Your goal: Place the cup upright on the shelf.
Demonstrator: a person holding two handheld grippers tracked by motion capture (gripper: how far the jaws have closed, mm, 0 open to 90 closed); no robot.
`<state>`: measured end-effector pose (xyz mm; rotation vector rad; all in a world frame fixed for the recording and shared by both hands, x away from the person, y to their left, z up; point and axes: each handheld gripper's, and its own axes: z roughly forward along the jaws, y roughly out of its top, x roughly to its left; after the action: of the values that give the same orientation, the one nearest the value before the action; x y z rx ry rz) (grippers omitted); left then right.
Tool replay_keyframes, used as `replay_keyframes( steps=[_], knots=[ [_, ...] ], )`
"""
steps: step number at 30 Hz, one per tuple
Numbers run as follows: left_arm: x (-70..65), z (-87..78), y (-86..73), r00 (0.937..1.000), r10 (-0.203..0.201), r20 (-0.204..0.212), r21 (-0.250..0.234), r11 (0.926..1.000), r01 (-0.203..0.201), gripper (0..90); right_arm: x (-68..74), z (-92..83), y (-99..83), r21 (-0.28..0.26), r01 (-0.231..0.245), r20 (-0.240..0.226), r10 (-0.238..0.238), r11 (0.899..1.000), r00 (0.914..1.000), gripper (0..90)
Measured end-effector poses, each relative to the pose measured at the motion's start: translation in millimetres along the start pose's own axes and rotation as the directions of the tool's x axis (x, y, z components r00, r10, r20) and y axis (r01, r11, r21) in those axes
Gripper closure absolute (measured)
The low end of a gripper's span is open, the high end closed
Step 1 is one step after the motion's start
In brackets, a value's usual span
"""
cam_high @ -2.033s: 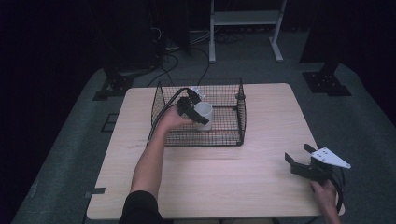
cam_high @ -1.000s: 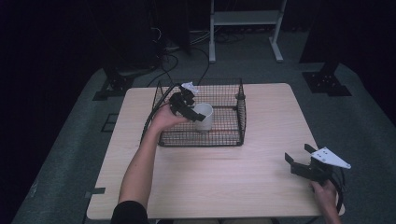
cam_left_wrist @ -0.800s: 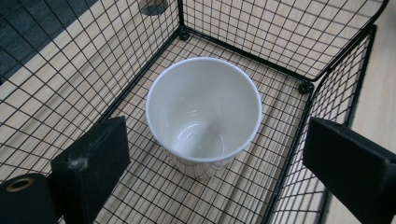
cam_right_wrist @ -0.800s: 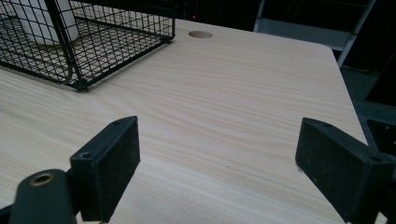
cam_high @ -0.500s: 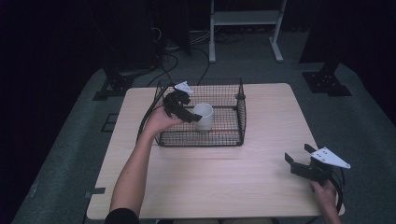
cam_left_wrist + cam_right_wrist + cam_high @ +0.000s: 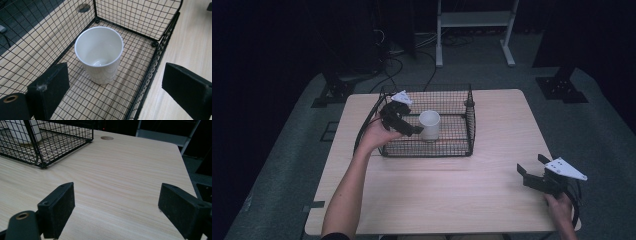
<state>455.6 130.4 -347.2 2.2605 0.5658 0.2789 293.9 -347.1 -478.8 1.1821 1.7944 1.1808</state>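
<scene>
A: While the room around stays dark, what surface is listed?

B: Pale wood-grain table (image 6: 492,150), round hole near its far edge, on grey carpet; white metal frame (image 6: 472,20) and black cables behind.

A: The item?

B: One plain white handleless ceramic cup (image 6: 429,124), upright, glossy inside, standing on the floor of a black wire-mesh basket (image 6: 464,150) at the table's far middle.

A: Grippers?

B: Left gripper (image 6: 404,125) just beside the cup at the basket's left, jaws spread, nothing between them, cup untouched. Right gripper (image 6: 529,172) at the near right corner over bare table, jaws wide, empty.

A: Obscured?

B: In the right gripper view, the cup (image 6: 22,131) is cut off by the frame edge behind mesh.
</scene>
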Motion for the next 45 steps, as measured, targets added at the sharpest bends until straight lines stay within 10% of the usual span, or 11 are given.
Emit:
replay_keyframes(
  steps=[45],
  knots=[
    [-65.7,-41.7,-39.9,0.9973,0.055,-0.048,-0.102,0.993,-0.06,6.9,0.3,0.5,0.2,0.004,0.003,0.003,-0.003,1.0,1.0,13.1]
  ],
)
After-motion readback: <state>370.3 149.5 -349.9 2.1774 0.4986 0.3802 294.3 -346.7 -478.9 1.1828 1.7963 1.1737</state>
